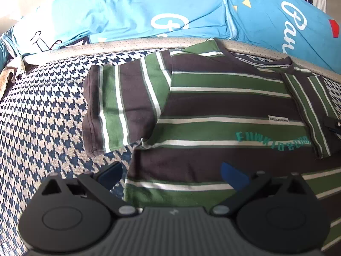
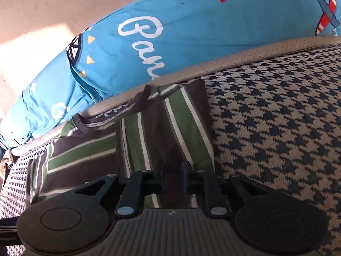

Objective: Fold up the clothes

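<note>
A T-shirt point(image 1: 213, 104) striped in green, brown and white lies flat on the houndstooth cover point(image 1: 42, 117). In the left wrist view its left sleeve point(image 1: 110, 106) is spread out sideways, and the right sleeve point(image 1: 309, 106) is folded in over the body. My left gripper point(image 1: 172, 176) hovers wide open over the shirt's lower left side edge, holding nothing. In the right wrist view my right gripper point(image 2: 172, 170) sits low over the folded sleeve point(image 2: 170, 123). Its jaws are a narrow gap apart, brown cloth shows between them, and the pads do not pinch it.
Blue bedding point(image 1: 149, 6) with white script is heaped along the far side beyond the grey piped edge point(image 1: 106, 44). It shows again as blue bedding point(image 2: 191, 32) in the right wrist view. Bare houndstooth cover point(image 2: 277, 117) spreads to the shirt's right. Pale floor point(image 2: 32, 21) lies beyond.
</note>
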`<action>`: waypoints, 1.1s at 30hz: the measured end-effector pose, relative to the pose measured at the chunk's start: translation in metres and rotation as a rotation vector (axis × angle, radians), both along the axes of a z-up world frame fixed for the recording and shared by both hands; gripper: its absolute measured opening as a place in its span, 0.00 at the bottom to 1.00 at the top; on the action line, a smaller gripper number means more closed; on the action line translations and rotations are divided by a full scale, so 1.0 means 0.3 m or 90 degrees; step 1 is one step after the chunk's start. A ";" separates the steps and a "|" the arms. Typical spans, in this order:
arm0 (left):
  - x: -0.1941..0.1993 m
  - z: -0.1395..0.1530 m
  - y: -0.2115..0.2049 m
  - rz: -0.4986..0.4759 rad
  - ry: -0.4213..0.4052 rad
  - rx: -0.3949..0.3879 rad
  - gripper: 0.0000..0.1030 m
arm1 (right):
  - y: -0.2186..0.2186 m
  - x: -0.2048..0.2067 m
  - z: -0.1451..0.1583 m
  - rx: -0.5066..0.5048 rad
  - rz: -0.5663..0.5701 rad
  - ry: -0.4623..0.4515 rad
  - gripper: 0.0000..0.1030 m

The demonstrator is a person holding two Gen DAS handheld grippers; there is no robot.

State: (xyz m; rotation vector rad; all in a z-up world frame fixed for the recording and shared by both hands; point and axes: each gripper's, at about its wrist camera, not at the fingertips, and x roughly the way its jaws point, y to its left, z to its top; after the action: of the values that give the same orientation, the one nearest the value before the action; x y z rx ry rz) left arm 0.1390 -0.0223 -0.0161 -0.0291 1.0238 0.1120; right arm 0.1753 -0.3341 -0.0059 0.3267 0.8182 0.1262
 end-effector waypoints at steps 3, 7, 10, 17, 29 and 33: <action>0.005 -0.004 0.017 0.009 0.006 -0.008 1.00 | 0.003 -0.016 0.012 0.003 -0.007 0.011 0.19; 0.008 -0.014 0.042 0.021 0.017 -0.015 1.00 | 0.009 -0.043 0.003 0.021 -0.034 0.040 0.29; 0.005 -0.010 0.071 0.026 0.013 -0.012 1.00 | 0.048 -0.066 0.029 -0.018 -0.032 0.049 0.29; 0.024 0.031 0.220 0.071 -0.021 -0.046 0.93 | 0.162 -0.174 0.086 -0.051 -0.008 0.024 0.32; 0.114 0.021 0.421 0.146 -0.025 -0.095 0.78 | 0.328 -0.160 0.029 -0.154 0.090 0.021 0.36; 0.145 -0.001 0.449 0.154 -0.019 -0.120 0.78 | 0.324 -0.156 0.023 -0.155 0.093 0.023 0.36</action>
State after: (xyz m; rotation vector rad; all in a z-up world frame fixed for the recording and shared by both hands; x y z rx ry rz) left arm 0.1826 0.1123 -0.0163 -0.3261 0.9950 0.2340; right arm 0.1285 -0.2370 0.0009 0.0398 0.8837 0.1561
